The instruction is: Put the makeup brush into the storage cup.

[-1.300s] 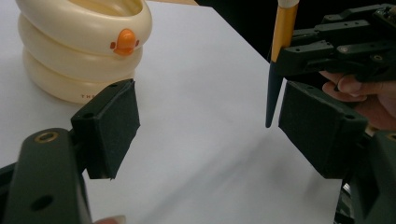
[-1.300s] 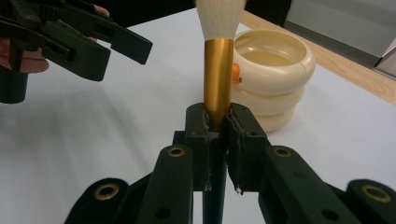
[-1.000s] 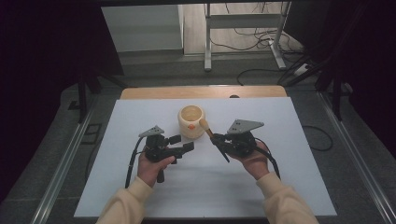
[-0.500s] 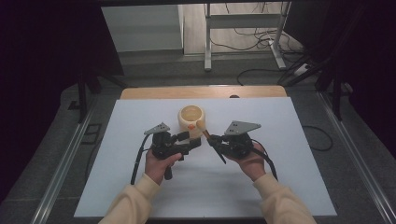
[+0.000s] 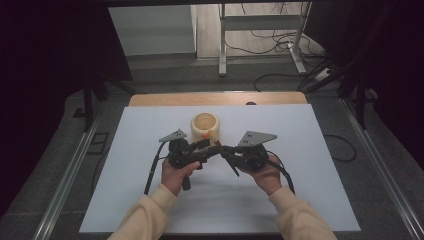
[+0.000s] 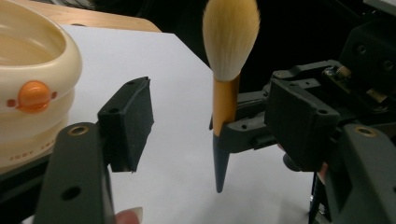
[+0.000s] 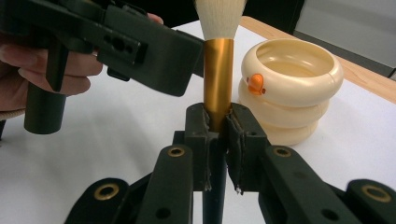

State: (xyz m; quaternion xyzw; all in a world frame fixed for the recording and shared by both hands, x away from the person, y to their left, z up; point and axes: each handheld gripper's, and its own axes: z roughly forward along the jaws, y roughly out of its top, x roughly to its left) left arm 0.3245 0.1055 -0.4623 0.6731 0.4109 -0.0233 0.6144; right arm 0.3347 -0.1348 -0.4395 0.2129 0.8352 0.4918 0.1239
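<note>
Handover of the makeup brush (image 6: 227, 88) goes best if the left gripper (image 6: 205, 126), jaws spread wide, closes squarely on the gold ferrule before the right gripper (image 7: 217, 126) lets go. Brush stands upright, clamped in the right jaws, between the left jaws, near the cream duck cup (image 7: 287, 88) on the surface (image 5: 310, 140).

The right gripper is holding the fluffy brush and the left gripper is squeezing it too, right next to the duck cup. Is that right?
Not quite. The right gripper does clamp the brush by its gold collar, beside the duck cup. But the left gripper is not squeezing it: the left gripper view shows its jaws wide open, the brush standing between them, untouched.
</note>
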